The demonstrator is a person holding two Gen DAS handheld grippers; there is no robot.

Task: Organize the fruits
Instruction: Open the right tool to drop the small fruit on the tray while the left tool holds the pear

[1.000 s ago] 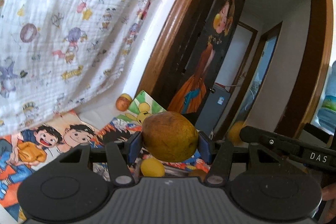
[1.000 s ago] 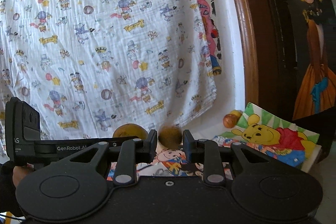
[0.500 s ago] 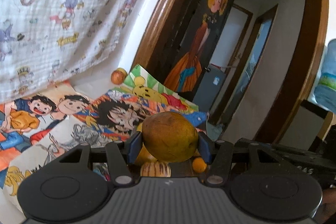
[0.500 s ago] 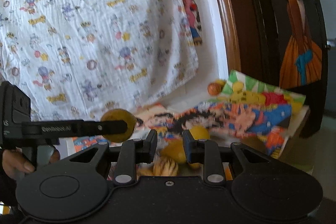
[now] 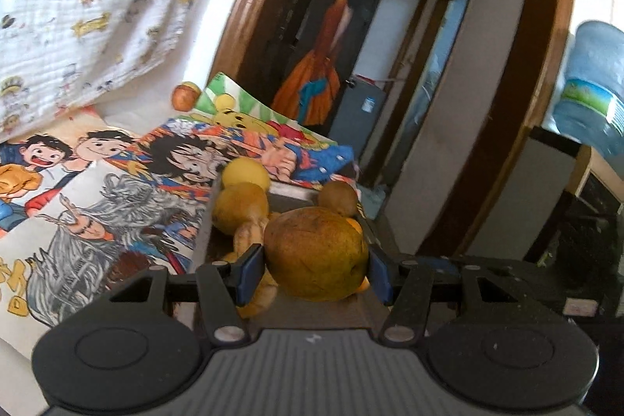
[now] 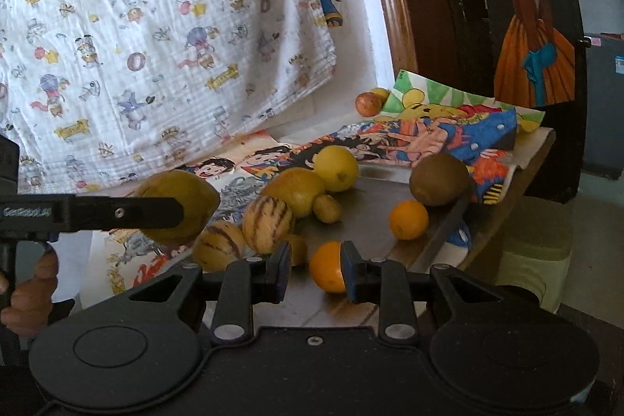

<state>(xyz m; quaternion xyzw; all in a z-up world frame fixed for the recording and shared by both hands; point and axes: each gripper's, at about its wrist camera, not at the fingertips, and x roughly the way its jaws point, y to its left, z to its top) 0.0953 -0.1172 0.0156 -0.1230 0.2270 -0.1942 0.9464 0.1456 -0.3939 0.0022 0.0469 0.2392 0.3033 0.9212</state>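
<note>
Crinkled printed cloth (image 6: 156, 26), glossy wooden door frame (image 6: 394, 6), matt tray (image 6: 366, 205)

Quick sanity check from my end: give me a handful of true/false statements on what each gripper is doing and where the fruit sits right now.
1. The left gripper is clamped on a large yellow-brown fruit. True.
2. The right gripper holds an orange. False: its jaws are open and hold nothing; an orange lies on the tray beyond them.
3. Two striped melons lie side by side on the tray. True.
4. The kiwi rests on the floor. False: it sits at the tray's far edge.
5. A reddish fruit lies apart from the tray, near the wall. True.
</note>
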